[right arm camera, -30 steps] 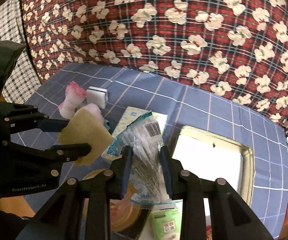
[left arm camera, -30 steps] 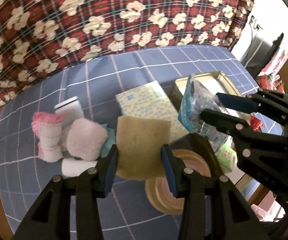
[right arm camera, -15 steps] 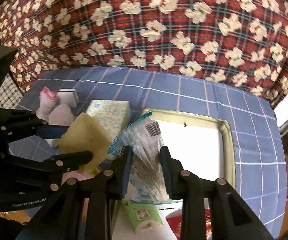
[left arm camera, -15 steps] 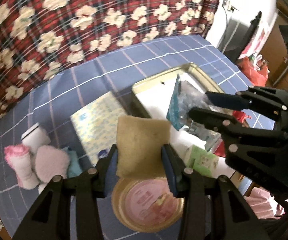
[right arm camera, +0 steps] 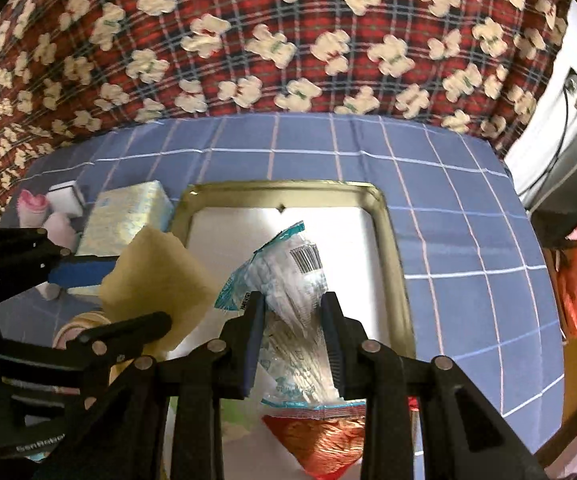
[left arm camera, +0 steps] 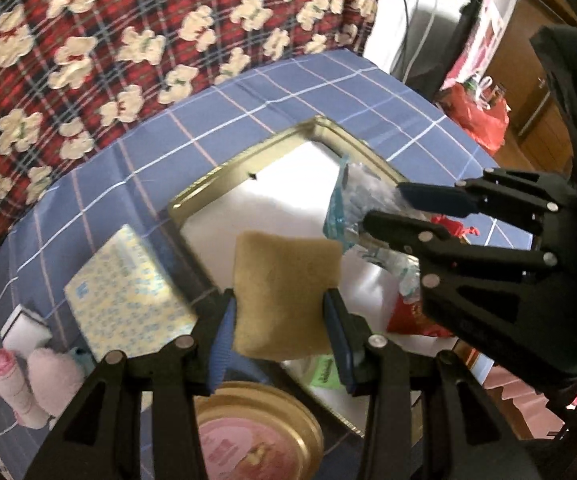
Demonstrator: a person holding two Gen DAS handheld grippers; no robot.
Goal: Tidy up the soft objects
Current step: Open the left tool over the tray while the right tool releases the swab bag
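My left gripper is shut on a tan sponge, held above the near left part of a gold-rimmed tray with a white floor. My right gripper is shut on a clear plastic packet with a teal edge and a barcode, over the same tray. In the left wrist view the right gripper comes in from the right with the packet. In the right wrist view the left gripper holds the sponge at left.
A yellow patterned tissue pack, a white block and pink plush items lie left of the tray on the blue checked cloth. A round gold tin lid, a green packet and a red packet lie near.
Both grippers have moved right across the table, from over the tissue pack and plush items to over the tray, each still holding its object. Both wrists have rolled somewhat.
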